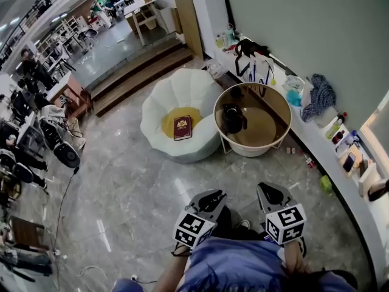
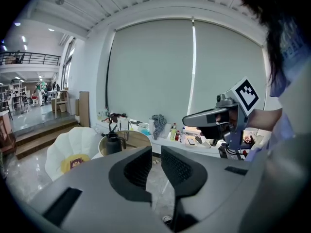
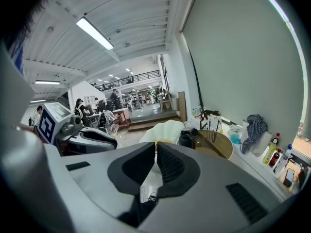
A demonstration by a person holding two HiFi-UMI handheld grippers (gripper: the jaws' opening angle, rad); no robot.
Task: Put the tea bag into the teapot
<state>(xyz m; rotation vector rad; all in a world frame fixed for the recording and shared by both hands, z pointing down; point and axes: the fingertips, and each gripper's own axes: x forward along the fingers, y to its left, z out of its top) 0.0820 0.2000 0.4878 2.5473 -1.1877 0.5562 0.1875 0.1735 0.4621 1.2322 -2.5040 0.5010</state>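
Well, your right tool [image 3: 155,152] is pinched together on nothing, and your left tool [image 2: 156,166] stands slightly apart, empty. The squat black teapot [image 1: 233,119] sits well ahead, between both, on the round wooden counter [image 1: 264,126]. No tea bag shows.

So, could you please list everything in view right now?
chair: one, white, on the floor
cushion: one, yellow, in the chair
book: one, dark red, on the cushion
round table: one, tan, right of the chair
teapot: one, dark, on the round table
cloth: one, blue-grey, on the window ledge
tea bag: none visible
left gripper: one, grey, jaws apart, empty
right gripper: one, grey, jaws together, empty
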